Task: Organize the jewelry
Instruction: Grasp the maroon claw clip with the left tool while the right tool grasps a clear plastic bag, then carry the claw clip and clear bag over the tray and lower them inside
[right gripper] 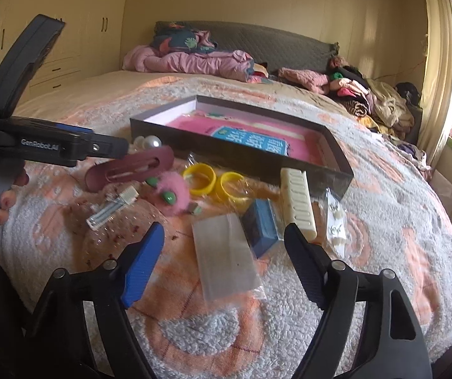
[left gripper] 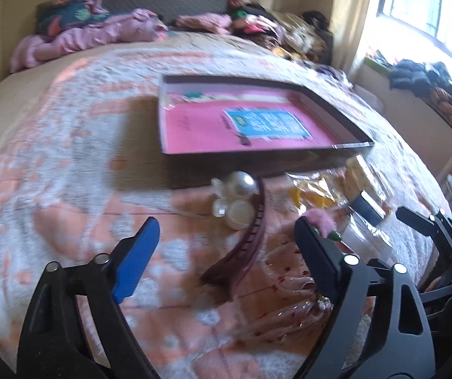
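maroon hair clip [right gripper: 131,169] | beside pearls [right gripper: 150,141] | open box [right gripper: 330,145] behind

We hold both grippers low over the bed, left gripper [left gripper: 226,246] and right gripper [right gripper: 224,249] spread wide, gripping nothing.

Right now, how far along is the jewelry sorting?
Barely started: the box holds only a pink sheet. Both the left gripper and right gripper are open and empty. The maroon hair clip, yellow bangles and pearl pieces remain on the blanket.
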